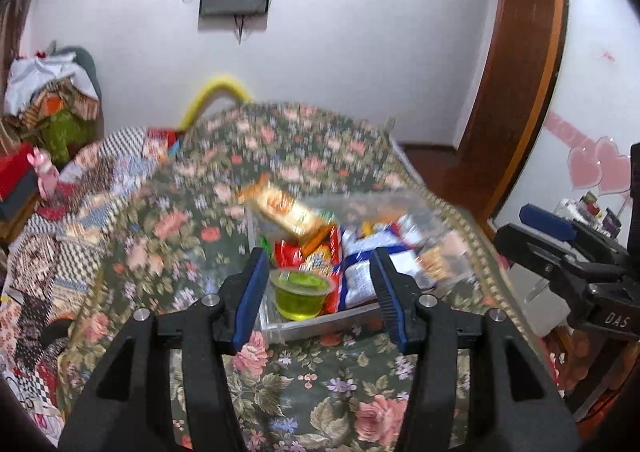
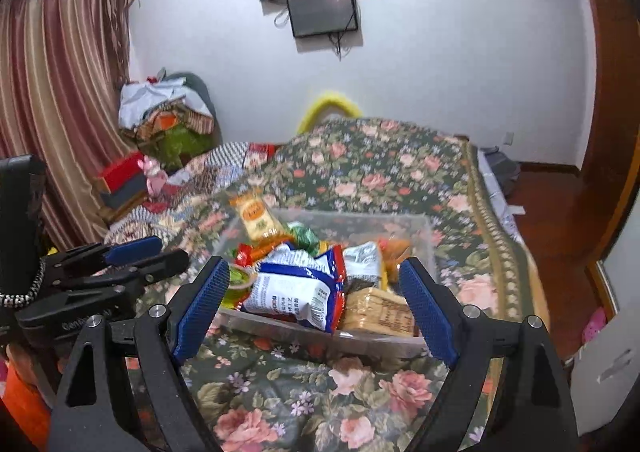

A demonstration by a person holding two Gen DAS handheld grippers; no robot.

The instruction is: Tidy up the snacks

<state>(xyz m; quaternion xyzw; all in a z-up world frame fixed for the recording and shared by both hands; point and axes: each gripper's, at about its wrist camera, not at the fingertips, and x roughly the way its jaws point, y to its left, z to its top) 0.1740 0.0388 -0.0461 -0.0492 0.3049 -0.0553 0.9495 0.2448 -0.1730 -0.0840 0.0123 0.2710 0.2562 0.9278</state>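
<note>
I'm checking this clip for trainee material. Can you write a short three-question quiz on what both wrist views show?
1. True or false: the left gripper is shut on the green jelly cup.
2. Where do the snacks lie? A) on the floor B) in the clear bin C) on a shelf
3. Fill in: the bin rests on a ____ bedspread.

Key: 1 false, both grippers are open, the right gripper too; 2 B; 3 floral.

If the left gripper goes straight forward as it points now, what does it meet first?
Most likely the green jelly cup, which sits between the open fingers of the left gripper at the near corner of the clear box. Depth is unclear, so the box's near wall may come first.
</note>
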